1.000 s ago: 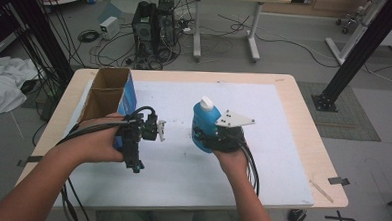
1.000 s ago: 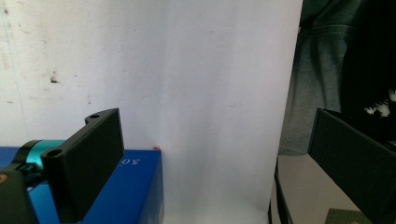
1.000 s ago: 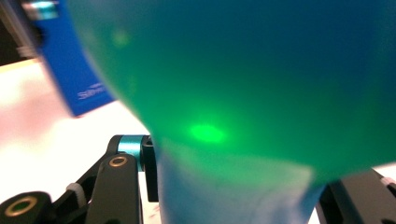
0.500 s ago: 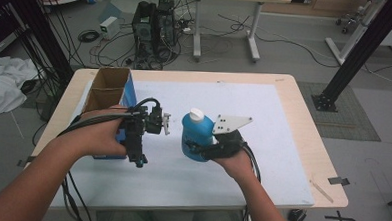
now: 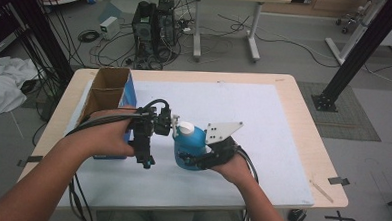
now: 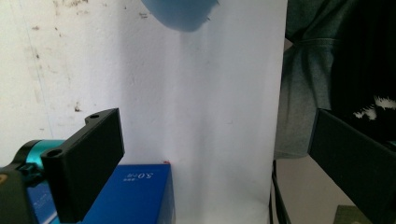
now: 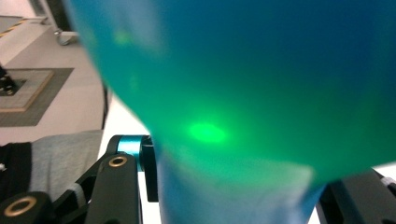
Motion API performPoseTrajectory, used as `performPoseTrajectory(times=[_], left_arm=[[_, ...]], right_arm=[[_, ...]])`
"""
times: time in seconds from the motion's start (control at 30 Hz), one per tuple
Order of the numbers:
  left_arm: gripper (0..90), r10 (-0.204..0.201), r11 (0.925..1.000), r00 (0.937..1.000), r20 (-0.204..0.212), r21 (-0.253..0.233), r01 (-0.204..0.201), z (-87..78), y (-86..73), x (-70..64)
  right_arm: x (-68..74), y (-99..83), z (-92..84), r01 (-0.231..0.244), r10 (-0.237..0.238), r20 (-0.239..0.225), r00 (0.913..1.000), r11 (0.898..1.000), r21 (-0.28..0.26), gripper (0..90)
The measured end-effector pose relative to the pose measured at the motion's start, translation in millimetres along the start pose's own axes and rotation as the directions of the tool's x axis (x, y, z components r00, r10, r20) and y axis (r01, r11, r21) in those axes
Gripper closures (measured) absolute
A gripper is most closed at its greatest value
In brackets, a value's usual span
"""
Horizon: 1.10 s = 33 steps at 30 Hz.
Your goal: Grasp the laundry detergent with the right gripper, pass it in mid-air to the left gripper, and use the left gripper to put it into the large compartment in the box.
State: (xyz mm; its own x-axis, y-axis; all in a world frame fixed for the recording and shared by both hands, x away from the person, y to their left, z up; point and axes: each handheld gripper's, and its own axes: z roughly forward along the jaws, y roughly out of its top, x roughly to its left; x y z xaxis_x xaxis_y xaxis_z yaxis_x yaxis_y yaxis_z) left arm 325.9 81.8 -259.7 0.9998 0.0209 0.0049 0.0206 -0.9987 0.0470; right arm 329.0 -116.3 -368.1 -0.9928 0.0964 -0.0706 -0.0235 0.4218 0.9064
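Two grippers are engaged: the right gripper (image 5: 194, 158) has its jaws clamped on a blue bottle (image 5: 190, 143), held upright just above the surface (image 5: 262, 143), while the left gripper (image 5: 171, 124), jaws spread wide and empty, sits just beside the white cap (image 5: 185, 127). Judged step: presenting the cap for removal; next, the left jaws must straddle and close on it. An open cardboard box (image 5: 107, 94) with blue sides stands at the left. Cables and a computer tower (image 5: 150, 23) occupy the floor beyond.
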Motion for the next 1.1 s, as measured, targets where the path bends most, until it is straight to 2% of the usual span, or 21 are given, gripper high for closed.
performPoseTrajectory(times=[0.03, 0.07, 0.2, 0.23, 0.33, 0.37, 0.4, 0.43, 0.57, 0.6, 0.67, 0.7, 0.87, 0.9, 0.93, 0.97, 1.0, 1.1], left_arm=[[3.5, 0.002, 1.0000, 1.0000, 0.001, 0.003, -0.002, 0.0, 1.1, 0.1], [3.5, 0.005, 1.0000, 1.0000, -0.001, 0.002, -0.005, 0.1, 1.3, 0.3], [3.5, 0.010, 0.9999, 0.9999, 0.007, -0.012, -0.010, -2.6, 1.6, 0.3], [3.5, 0.008, 0.9998, 1.0000, 0.005, -0.017, -0.008, -4.6, 1.8, -0.2], [3.5, 0.019, 0.9995, 0.9998, 0.005, -0.025, -0.019, -8.0, 2.3, -1.4], [3.5, 0.023, 0.9993, 0.9997, 0.007, -0.029, -0.023, -9.7, 2.9, -2.1], [3.5, 0.023, 0.9993, 0.9997, 0.007, -0.029, -0.023, -9.7, 2.9, -2.1], [3.5, 0.022, 0.9995, 0.9997, 0.002, -0.021, -0.022, -12.5, 4.7, -3.4], [3.5, 0.037, 0.9992, 0.9993, -0.007, -0.017, -0.037, -15.4, 8.2, -5.9], [3.5, 0.036, 0.9993, 0.9993, 0.000, -0.013, -0.036, -16.0, 9.1, -6.6], [3.5, 0.042, 0.9990, 0.9991, 0.006, -0.014, -0.042, -17.2, 11.6, -7.6], [3.5, 0.048, 0.9988, 0.9988, -0.006, -0.012, -0.048, -18.1, 13.0, -7.8], [3.5, 0.060, 0.9982, 0.9981, -0.014, 0.001, -0.060, -18.5, 19.6, -9.6], [3.5, 0.054, 0.9985, 0.9985, -0.002, 0.011, -0.054, -18.4, 21.0, -10.3], [3.5, 0.060, 0.9982, 0.9982, -0.006, 0.010, -0.060, -18.2, 22.3, -10.1], [3.5, 0.045, 0.9989, 0.9990, 0.007, 0.014, -0.045, -17.7, 23.4, -11.3], [3.5, 0.068, 0.9975, 0.9977, -0.010, 0.021, -0.068, -18.0, 25.7, -10.0], [3.5, 0.053, 0.9983, 0.9986, 0.010, 0.024, -0.053, -16.5, 28.9, -11.5]], right_arm=[[2.6, -0.1, -0.6, -0.026, 0.026, -0.011, 0.9996, 0.999, 0.021, 45.4], [2.0, -1.0, 1.5, -0.005, 0.005, -0.019, 0.9998, 1.000, 0.002, 45.4], [6.1, -3.9, 2.8, -0.028, 0.028, -0.032, 0.9991, 1.000, -0.006, 45.5], [4.9, -4.3, 4.0, -0.003, 0.002, -0.034, 0.9994, 1.000, -0.011, 45.5], [8.0, -5.5, 7.2, -0.002, 0.001, -0.042, 0.9991, 1.000, -0.027, 45.5], [9.6, -6.1, 8.3, -0.005, 0.005, -0.050, 0.9987, 1.000, -0.015, 45.5], [8.3, -6.1, 9.6, 0.014, -0.015, -0.047, 0.9988, 1.000, -0.023, 45.5], [9.5, -6.3, 10.2, -0.003, 0.003, -0.052, 0.9986, 1.000, -0.015, 45.5], [8.4, -6.7, 15.6, 0.015, -0.016, -0.061, 0.9980, 1.000, -0.016, 45.6], [9.4, -6.9, 16.1, 0.002, -0.002, -0.064, 0.9980, 1.000, -0.007, 45.6], [8.6, -7.0, 17.7, 0.015, -0.015, -0.067, 0.9976, 1.000, -0.006, 45.6], [8.7, -7.2, 19.6, 0.016, -0.016, -0.066, 0.9977, 1.000, -0.008, 45.6], [8.9, -6.4, 27.9, 0.027, -0.027, -0.076, 0.9967, 1.000, -0.012, 45.6], [9.2, -5.8, 31.0, 0.033, -0.034, -0.081, 0.9962, 0.999, -0.013, 45.6], [9.0, -5.3, 32.2, 0.041, -0.042, -0.082, 0.9958, 0.999, -0.013, 45.6], [9.0, -5.3, 32.2, 0.041, -0.042, -0.082, 0.9958, 0.999, -0.013, 45.6], [9.6, -4.7, 33.2, 0.035, -0.035, -0.089, 0.9954, 0.999, -0.012, 45.6], [9.8, -1.9, 36.4, 0.050, -0.051, -0.094, 0.9943, 0.999, -0.015, 45.6]])
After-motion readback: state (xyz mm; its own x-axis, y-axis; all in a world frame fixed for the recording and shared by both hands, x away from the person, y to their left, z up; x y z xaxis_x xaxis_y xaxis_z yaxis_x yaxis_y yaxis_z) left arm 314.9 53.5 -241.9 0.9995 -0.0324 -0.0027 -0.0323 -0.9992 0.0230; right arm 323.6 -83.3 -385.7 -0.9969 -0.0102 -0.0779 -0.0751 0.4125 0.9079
